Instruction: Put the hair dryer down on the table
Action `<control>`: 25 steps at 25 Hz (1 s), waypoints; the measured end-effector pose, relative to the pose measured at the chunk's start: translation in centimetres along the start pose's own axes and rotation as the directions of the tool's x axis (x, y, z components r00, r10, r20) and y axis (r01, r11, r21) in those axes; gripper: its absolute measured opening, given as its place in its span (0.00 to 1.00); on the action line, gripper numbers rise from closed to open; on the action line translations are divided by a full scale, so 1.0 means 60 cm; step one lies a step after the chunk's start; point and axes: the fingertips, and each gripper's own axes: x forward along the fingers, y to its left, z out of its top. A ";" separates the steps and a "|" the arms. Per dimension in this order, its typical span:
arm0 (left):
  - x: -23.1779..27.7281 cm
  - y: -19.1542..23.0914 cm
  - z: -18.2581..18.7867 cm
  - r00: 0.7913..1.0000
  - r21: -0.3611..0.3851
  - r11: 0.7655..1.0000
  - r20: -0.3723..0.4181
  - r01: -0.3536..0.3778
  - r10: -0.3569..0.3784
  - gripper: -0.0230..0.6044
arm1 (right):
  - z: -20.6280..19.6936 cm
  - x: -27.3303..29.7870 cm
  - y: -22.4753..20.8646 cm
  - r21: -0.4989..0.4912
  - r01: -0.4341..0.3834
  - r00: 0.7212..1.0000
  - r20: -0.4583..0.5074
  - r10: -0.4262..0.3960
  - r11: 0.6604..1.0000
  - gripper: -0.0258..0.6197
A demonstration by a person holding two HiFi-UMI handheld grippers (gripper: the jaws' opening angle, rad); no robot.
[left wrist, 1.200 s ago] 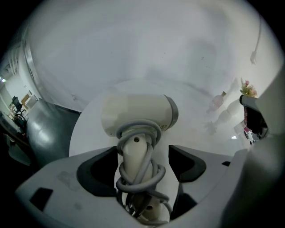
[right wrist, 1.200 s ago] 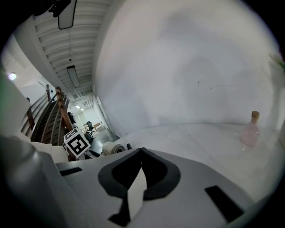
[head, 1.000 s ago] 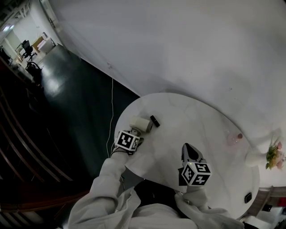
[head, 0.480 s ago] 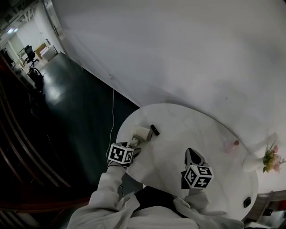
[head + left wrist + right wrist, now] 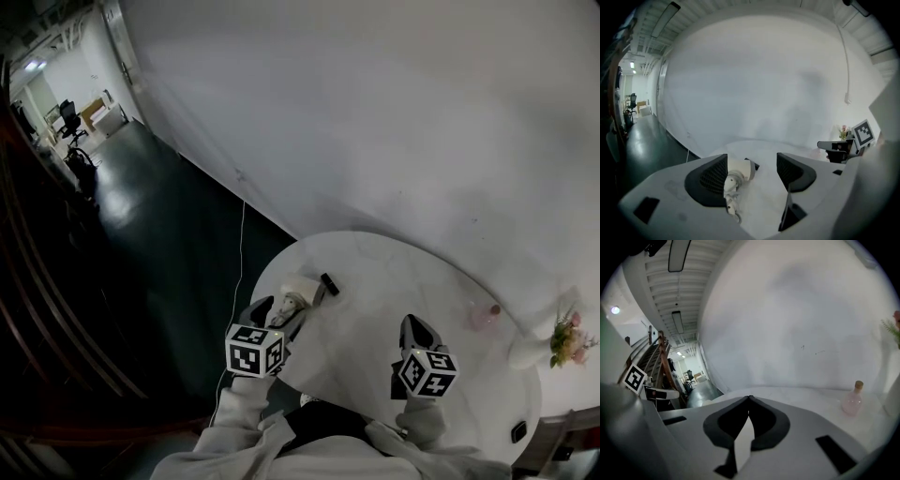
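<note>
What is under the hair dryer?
The hair dryer lies on the white round table; its body hides the spot beneath it.

Hair dryer (image 5: 739, 169) on table (image 5: 761, 190), just ahead of left gripper (image 5: 752, 161)'s left jaw, bottle (image 5: 852, 401) ahead and right of right gripper (image 5: 749, 400)'s jaws

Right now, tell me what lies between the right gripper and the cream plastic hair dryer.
Only bare white tabletop, as the head view shows. The right gripper is shut and empty; the hair dryer lies by the open left gripper.
</note>
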 end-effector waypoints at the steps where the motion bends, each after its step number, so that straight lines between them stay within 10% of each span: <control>1: -0.004 -0.010 0.010 1.000 0.014 1.000 0.022 0.005 -0.005 0.56 | 0.005 -0.001 0.003 -0.006 -0.009 1.000 0.004 0.009 1.000 0.12; 5: -0.021 -0.043 0.050 0.994 0.056 0.998 0.104 0.009 -0.015 0.53 | 0.041 -0.009 0.024 -0.027 -0.058 0.997 0.049 0.059 0.998 0.12; 14: -0.055 -0.070 0.088 0.966 0.067 0.997 0.257 -0.039 0.020 0.10 | 0.097 -0.041 0.062 -0.072 -0.135 0.979 0.146 0.144 0.988 0.12; 25: -0.033 -0.097 0.078 0.971 0.111 0.993 0.239 -0.035 0.008 0.07 | 0.104 -0.049 0.062 -0.111 -0.108 0.977 0.174 0.126 0.988 0.12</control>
